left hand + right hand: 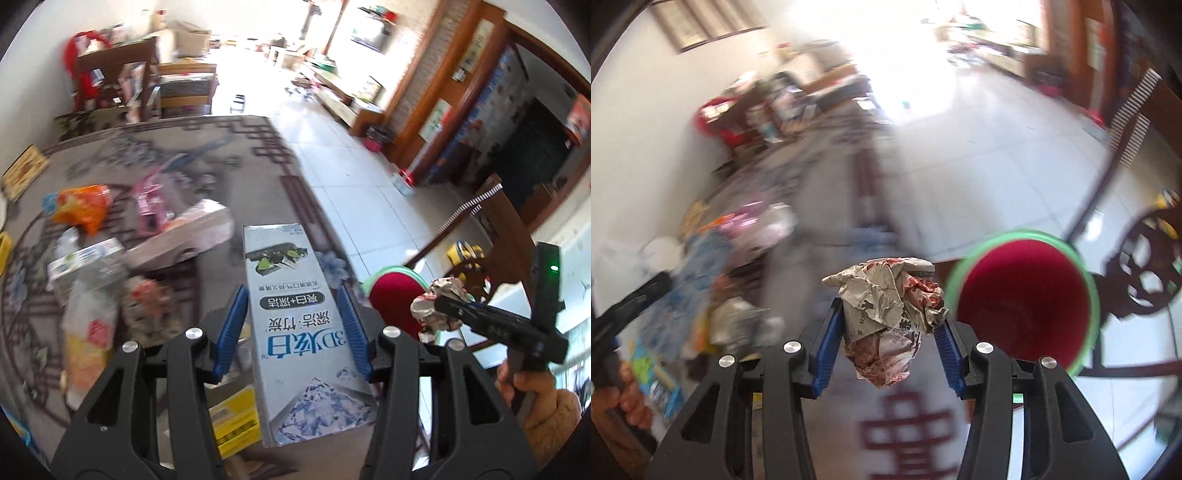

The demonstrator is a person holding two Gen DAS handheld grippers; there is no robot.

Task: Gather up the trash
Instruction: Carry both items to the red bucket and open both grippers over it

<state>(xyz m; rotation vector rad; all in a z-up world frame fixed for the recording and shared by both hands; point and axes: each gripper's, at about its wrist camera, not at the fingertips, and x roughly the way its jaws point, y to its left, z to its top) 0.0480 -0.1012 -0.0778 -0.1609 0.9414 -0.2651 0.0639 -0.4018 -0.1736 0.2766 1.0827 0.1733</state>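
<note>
Both tongs were loaded: the left gripper (293,325) clamped a long grey-white cardboard toothpaste box (295,317), the right gripper (888,332) a crumpled printed paper wad (890,317). The red green-rimmed plastic bin (1021,299) waited at three o'clock (seemingly empty); wrappers (83,206) still littered the patterned grey tabletop (207,155) at nine.

left gripper (293,325): tilted down, blue pads (232,332) clamped on a box | right gripper (892,332): tilted down, pads pinching crumpled paper | right hand (524,384): fist round handle, sleeve at wrist
</note>
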